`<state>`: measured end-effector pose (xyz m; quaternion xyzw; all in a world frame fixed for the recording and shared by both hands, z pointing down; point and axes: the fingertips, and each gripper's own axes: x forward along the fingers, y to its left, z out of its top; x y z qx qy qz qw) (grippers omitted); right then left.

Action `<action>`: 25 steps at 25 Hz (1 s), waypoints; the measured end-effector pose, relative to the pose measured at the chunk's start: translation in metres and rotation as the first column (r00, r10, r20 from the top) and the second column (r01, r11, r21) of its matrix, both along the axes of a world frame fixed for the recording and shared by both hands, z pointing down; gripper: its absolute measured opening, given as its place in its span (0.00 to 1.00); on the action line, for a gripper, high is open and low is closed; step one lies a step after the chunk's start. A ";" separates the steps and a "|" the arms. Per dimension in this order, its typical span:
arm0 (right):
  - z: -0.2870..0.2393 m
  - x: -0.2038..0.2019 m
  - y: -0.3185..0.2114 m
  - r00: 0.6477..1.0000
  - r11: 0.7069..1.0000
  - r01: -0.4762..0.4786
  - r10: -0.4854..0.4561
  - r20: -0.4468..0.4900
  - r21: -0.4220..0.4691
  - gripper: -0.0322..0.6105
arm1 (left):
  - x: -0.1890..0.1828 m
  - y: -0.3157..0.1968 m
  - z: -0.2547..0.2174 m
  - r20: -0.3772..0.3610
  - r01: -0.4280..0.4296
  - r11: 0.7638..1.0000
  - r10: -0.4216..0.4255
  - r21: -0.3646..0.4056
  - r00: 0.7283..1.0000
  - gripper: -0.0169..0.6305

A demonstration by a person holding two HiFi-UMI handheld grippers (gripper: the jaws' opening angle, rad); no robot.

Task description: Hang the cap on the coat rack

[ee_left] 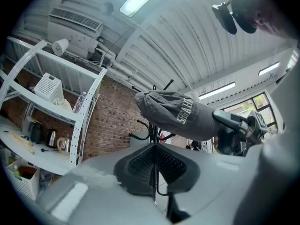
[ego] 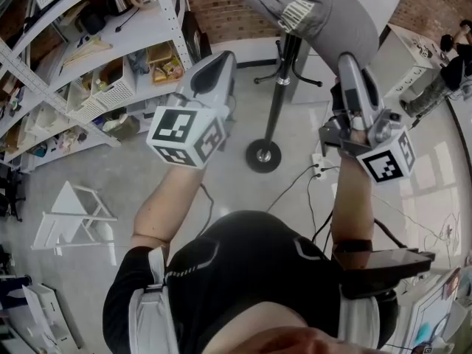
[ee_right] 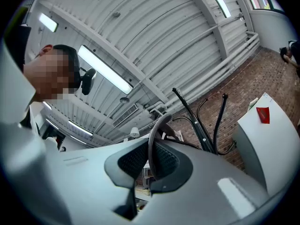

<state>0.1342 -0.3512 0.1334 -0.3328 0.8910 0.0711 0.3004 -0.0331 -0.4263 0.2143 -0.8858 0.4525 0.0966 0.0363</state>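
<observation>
Polished grey floor (ego: 110,168) underfoot, brick wall (ego: 221,6) at the back. Far left: white shelving (ego: 88,57) crowded with baskets, boxes and a kettle (ee_left: 49,137); lower down, standing on the floor, a white step stool (ego: 70,212). Next along, held up in front of the body in the head view: left gripper (ego: 217,68), marker cube (ego: 184,135) toward the camera, tips pointing up and away. Seen along its own jaws: ribbed pads pressed together with only a thin seam, nothing between them. Past its tips, at centre: black coat rack (ego: 279,94), upright on a round base, curved hooks at the top, a thin cable (ego: 295,179) trailing across the floor beside the base. Over the top of the pole, at the upper edge of the head view: grey cap (ego: 324,13) with pale lettering on its side, up in the air and close to the hooks, contact with any hook impossible to judge. Right of the pole: right gripper (ego: 348,65), held high, pointing up into the cap. Clamped on the cap's edge, a dark curved rim running up between the two pads in the right gripper view. Farthest right there, hooks against the brick and a white panel (ee_right: 272,149) bearing a small red mark.
</observation>
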 end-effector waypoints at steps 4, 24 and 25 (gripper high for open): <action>0.013 -0.006 -0.005 1.000 1.000 -0.007 0.007 -0.023 -0.021 0.09 | -0.006 0.002 0.005 -0.012 0.010 1.000 -0.011 -0.013 1.000 0.03; 0.103 -0.065 -0.064 0.985 0.988 -0.019 -0.008 -0.174 -0.154 0.09 | -0.046 0.004 0.019 -0.022 0.101 0.994 -0.102 -0.034 0.995 0.03; 0.106 -0.068 -0.067 0.985 0.988 -0.016 -0.012 -0.175 -0.157 0.09 | -0.048 0.003 0.020 -0.020 0.106 0.994 -0.107 -0.035 0.994 0.03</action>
